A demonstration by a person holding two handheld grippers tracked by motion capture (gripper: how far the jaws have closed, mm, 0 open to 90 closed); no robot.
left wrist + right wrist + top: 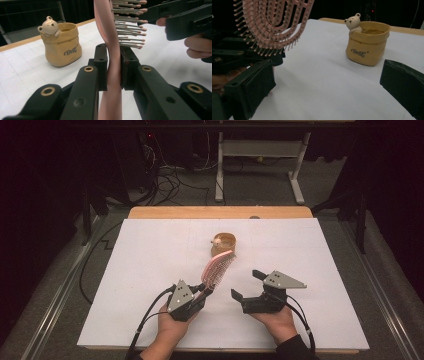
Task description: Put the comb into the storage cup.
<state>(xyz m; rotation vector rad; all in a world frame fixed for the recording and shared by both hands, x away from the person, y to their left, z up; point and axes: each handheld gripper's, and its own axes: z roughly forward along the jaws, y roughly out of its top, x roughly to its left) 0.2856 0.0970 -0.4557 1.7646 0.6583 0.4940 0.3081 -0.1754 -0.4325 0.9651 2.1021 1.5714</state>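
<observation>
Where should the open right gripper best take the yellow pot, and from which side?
Probably by the rim of the yellow pot, from above on the side away from the bear figure. The pot stands upright and open-topped, and the right gripper is open.

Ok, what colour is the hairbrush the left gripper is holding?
Pink: the hairbrush has a pink frame and pink-tipped bristles, clearest in the right gripper view.

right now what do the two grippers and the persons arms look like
Both the left gripper and right gripper are black with two blocky jaws, brass-ringed screw holes, a grey three-cornered plate on top and black trailing cables. A dark sleeve covers the right wrist.
</observation>
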